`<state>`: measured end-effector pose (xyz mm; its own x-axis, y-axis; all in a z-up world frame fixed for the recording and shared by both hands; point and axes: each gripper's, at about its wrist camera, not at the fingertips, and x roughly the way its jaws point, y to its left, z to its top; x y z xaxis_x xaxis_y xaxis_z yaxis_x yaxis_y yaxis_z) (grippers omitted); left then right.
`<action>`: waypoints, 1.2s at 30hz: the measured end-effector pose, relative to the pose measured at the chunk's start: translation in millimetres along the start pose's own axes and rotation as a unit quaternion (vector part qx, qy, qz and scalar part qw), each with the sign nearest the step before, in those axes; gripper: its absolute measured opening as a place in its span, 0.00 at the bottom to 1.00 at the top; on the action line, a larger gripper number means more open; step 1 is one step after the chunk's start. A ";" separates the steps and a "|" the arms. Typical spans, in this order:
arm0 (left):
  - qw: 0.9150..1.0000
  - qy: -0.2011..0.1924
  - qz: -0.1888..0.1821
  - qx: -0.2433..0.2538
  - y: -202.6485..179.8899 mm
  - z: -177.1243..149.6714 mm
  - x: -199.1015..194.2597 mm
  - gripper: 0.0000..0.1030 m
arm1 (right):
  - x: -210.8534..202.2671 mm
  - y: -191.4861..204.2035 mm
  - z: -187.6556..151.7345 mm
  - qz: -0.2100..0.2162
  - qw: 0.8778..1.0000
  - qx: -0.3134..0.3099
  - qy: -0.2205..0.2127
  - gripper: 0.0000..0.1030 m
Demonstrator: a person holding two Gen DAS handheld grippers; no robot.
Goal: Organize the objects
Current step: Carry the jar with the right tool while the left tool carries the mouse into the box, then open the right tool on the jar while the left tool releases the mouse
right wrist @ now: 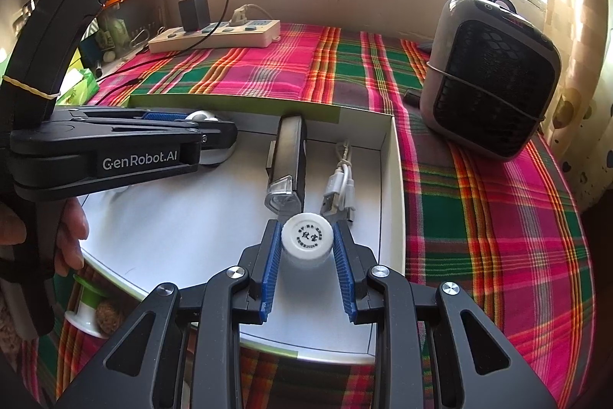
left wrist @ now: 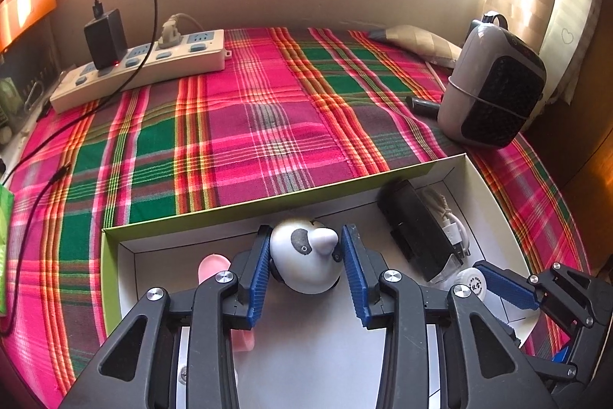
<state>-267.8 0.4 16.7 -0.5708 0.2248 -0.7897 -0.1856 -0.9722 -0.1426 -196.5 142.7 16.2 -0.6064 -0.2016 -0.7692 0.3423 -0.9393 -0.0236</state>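
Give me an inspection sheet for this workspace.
Surface: plaid cloth.
Job's things: open box holds panda toy, black lamp, white USB cable, white bottle.
Clutter: fan; spool.
Grippers: left gripper flanks the toy; right gripper shut on the bottle.
Cables: power strip with charger; black lead.
Surroundings: wall, bright window.
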 end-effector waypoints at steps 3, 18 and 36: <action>1.000 0.000 0.001 0.000 -0.1 0.1 0.1 0.34 | 0.0 -0.1 -0.1 0.000 1.000 0.000 0.000 0.28; 1.000 -0.010 0.007 -0.008 3.6 -1.8 -7.3 0.35 | -4.3 -1.7 0.5 -0.006 1.000 0.005 -0.007 0.38; 0.998 -0.054 0.022 0.007 -6.5 -21.4 -55.8 0.35 | -29.1 -5.3 -9.4 -0.015 0.999 0.034 -0.024 0.38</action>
<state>-217.7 -7.3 48.9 -0.6609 0.1889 -0.7263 -0.1702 -0.9803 -0.1001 -173.9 156.1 32.7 -0.6494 -0.1845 -0.7377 0.2750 -0.9614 -0.0016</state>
